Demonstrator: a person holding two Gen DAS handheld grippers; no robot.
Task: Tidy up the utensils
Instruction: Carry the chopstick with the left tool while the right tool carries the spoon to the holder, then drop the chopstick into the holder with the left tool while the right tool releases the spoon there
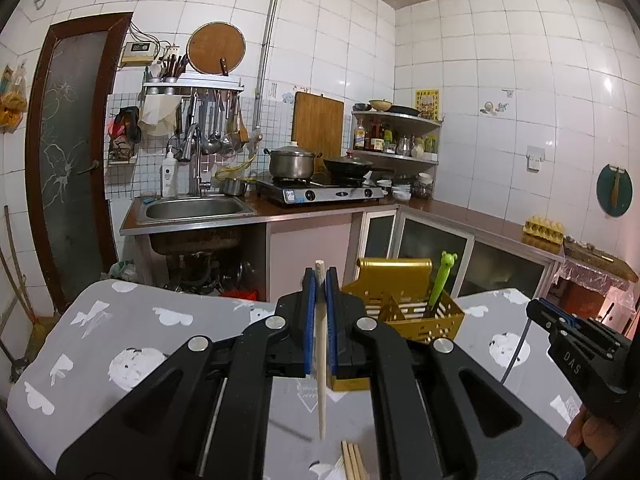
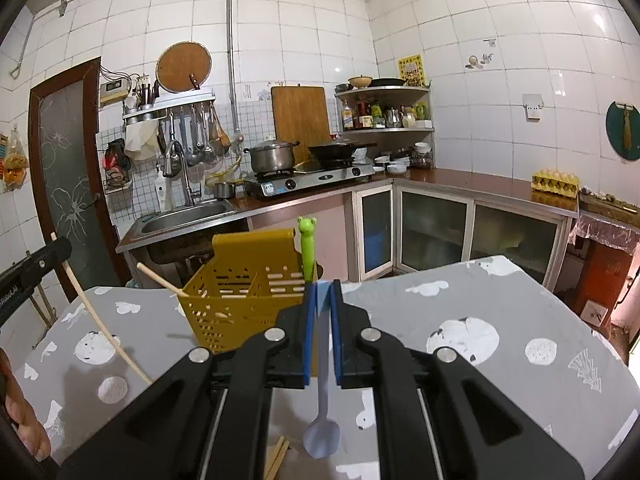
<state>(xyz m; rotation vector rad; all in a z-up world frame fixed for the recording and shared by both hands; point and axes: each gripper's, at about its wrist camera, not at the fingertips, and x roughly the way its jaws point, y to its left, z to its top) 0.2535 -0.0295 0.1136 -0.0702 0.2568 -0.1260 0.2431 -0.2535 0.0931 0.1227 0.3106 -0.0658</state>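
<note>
Left gripper [image 1: 320,280]: clamped on a pale chopstick [image 1: 321,360], left of the yellow caddy [image 1: 404,308]
Right gripper [image 2: 322,290]: closed on a blue spoon [image 2: 322,432], in front of the caddy
Caddy: holds a green frog utensil [image 1: 440,280], on the grey tablecloth [image 1: 140,332]

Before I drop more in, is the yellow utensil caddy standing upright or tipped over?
Upright. The yellow caddy stands on its base on the table, open top up, green frog utensil standing in it.

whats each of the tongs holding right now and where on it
Left tongs: a pale chopstick, gripped near its upper end. Right tongs: a grey-blue spoon, gripped at the handle end, bowl hanging down.
</note>
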